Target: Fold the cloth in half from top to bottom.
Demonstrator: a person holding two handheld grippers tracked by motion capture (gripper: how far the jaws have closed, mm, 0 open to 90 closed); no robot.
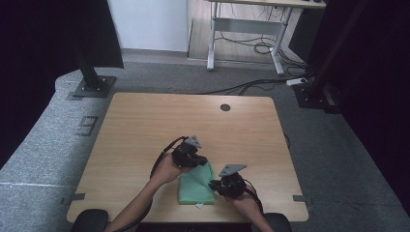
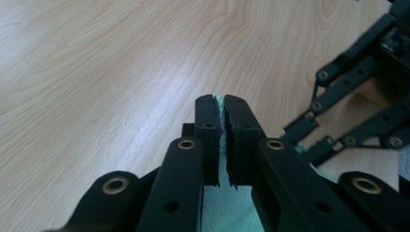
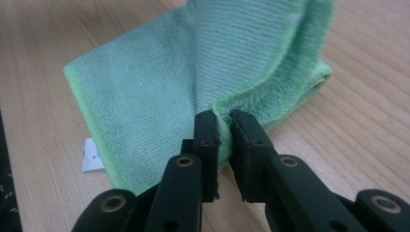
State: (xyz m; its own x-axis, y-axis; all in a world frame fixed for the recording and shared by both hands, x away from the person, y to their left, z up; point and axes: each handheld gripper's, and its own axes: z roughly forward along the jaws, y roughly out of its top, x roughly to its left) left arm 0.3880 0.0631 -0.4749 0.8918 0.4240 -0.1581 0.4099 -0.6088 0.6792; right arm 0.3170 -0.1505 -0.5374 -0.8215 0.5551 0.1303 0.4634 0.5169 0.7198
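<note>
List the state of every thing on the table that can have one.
green cloth: folded, lying flat, far edge lifted, pinched at two spots.
left hand-held gripper: shut on the cloth's edge.
right hand-held gripper: shut on a cloth fold.
white tag: flat on the table.

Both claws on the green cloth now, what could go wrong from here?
1. The left claw pinches only a thin edge of the green cloth; it may slip out when lifted.
2. The right claw grips a bunched fold, so layers could separate unevenly.
3. The cloth lies near the table front edge and might drag off.
</note>
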